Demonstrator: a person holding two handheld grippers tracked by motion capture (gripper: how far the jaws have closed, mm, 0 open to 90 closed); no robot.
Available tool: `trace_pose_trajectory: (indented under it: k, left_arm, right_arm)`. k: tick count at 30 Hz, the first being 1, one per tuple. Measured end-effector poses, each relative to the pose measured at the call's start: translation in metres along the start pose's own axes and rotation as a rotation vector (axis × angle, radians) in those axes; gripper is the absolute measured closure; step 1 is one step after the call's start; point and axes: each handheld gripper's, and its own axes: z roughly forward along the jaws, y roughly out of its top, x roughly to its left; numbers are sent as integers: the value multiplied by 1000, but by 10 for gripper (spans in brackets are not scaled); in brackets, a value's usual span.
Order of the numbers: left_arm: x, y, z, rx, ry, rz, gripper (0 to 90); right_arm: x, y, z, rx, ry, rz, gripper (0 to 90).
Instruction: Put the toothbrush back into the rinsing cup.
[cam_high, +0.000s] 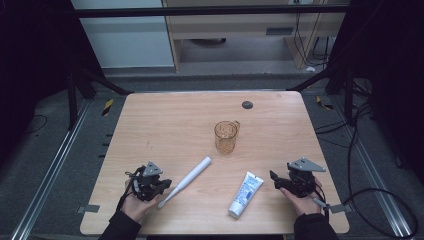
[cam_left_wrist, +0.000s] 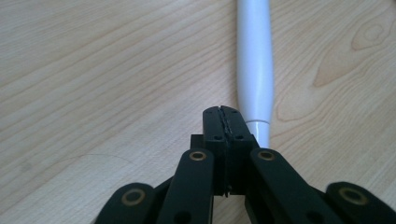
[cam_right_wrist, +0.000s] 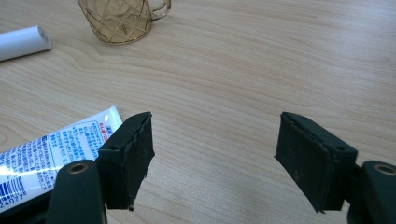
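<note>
Looking down from the high view, a pale wooden table (cam_high: 165, 125) holds four things, listed left to right.

Far left, near the front edge: the left gripper (cam_high: 161, 186), held in a person's hand. Its jaws are pressed together w/ nothing between them – the left gripper view shows the pads (cam_left_wrist: 216, 126) meeting flat. No earlier picture is on hand, so only the closed state is told.

Just beside its tips lies a white electric toothbrush (cam_high: 189, 179), slanting from the brush end near the gripper up toward the table's middle. In the left gripper view the white handle (cam_left_wrist: 254, 60) runs away from the jaws, slightly to their right; whether it touches them can't be told.

Centre, farther back: an amber glass mug (cam_high: 226, 136), upright, handle to the right.

Right of centre, near the front: a toothpaste tube (cam_high: 246, 194), white w/ blue print, lying flat, cap end toward the person.

Far right: the right gripper (cam_high: 278, 180), in the other hand, jaws wide apart & holding nothing – bare wood shows between the pads (cam_right_wrist: 133, 158). The tube lies just beside its left jaw.
</note>
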Motion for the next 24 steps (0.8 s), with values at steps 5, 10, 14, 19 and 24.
trace_pose_trajectory:
  k: [5,10,14,19,24]
  left_arm:
    - [-7,0,2,15,-22,12,893]
    - [-11,-1,2,23,-35,21,894]
    - [-15,-1,3,26,-41,29,894]
    - [-21,-1,3,25,-50,40,894]
    - [-26,0,5,29,-58,49,894]
  right_arm:
    - [0,0,-1,1,2,6,271]
    - [0,0,-1,1,2,7,268]
    - [0,-1,-1,-2,-2,0,267]
    - [-1,-1,-1,-2,-4,3,267]
    - [-1,-1,-1,-3,-5,2,267]
